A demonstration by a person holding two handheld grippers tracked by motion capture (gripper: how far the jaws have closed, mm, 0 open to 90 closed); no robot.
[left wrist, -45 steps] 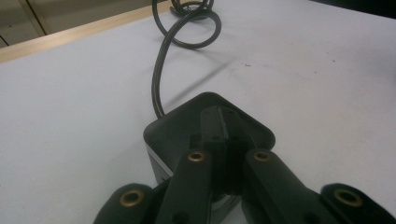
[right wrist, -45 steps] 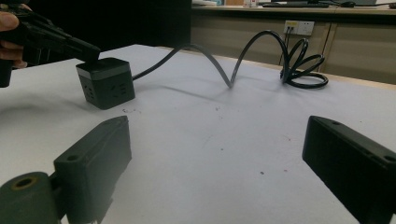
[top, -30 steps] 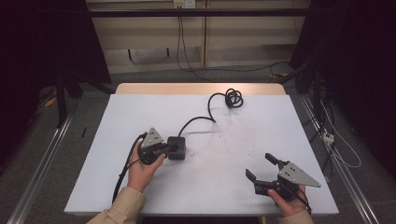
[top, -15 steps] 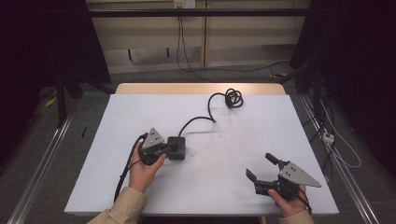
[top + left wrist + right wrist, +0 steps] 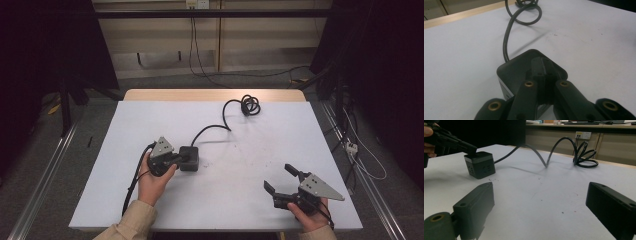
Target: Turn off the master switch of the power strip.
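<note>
We note the left gripper (image 5: 184,158) with fingers pressed together, tips resting on top of the black socket cube (image 5: 190,158) at mid-left of the white worktop (image 5: 250,150). Its cable (image 5: 220,127) runs to a coil at the far edge. The right gripper (image 5: 281,179) rests near the front right, fingers spread, holding nothing.

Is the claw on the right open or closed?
Open: the right gripper holds its two black jaws wide apart, nothing between them.
</note>
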